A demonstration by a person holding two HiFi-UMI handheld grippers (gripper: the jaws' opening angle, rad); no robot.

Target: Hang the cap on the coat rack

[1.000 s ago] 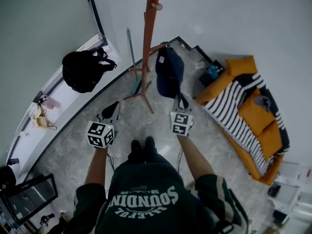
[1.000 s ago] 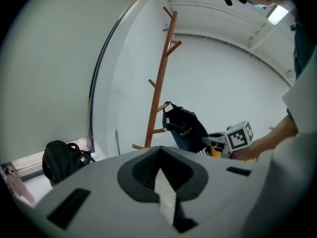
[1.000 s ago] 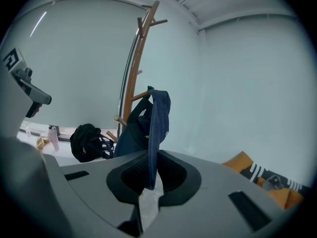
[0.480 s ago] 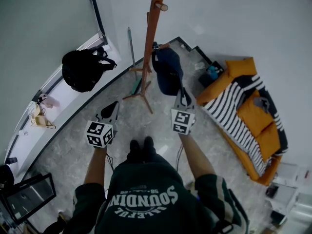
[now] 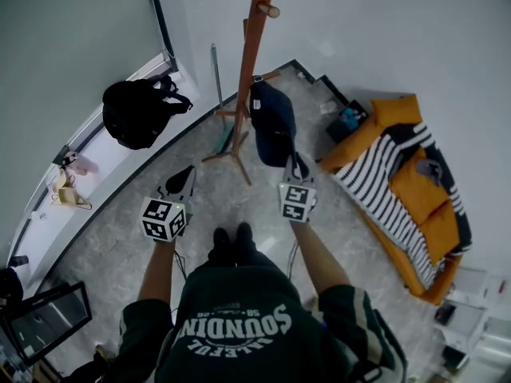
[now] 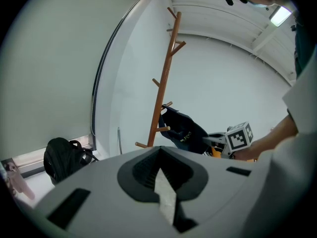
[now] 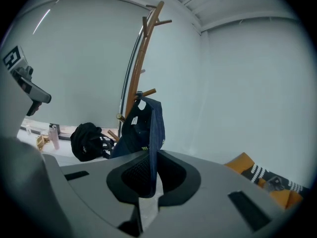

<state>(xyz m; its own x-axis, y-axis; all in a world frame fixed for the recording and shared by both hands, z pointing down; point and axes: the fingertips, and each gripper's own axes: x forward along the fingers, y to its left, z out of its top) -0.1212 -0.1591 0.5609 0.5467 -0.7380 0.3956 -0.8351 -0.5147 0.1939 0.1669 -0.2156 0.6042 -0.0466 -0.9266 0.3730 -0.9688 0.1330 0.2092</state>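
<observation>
A navy cap (image 5: 271,122) hangs between the wooden coat rack (image 5: 254,46) and my right gripper (image 5: 294,159), which is shut on the cap's brim. In the right gripper view the brim (image 7: 151,148) stands edge-on between the jaws, and the cap's back strap sits at a low peg (image 7: 147,91) of the rack (image 7: 141,58). My left gripper (image 5: 185,174) hovers to the left, away from the rack, shut with nothing in it. In the left gripper view the cap (image 6: 183,133) shows against the rack (image 6: 166,83).
A black backpack (image 5: 136,114) lies on the window ledge at the left, with small items (image 5: 68,190) beside it. An orange sofa with a striped blanket (image 5: 399,182) stands at the right. A framed dark panel (image 5: 40,317) leans at the lower left.
The right gripper has carried the cap a little left, closer to the rack's pole, and the strap end now sits at the low peg. The left gripper has stayed put.
</observation>
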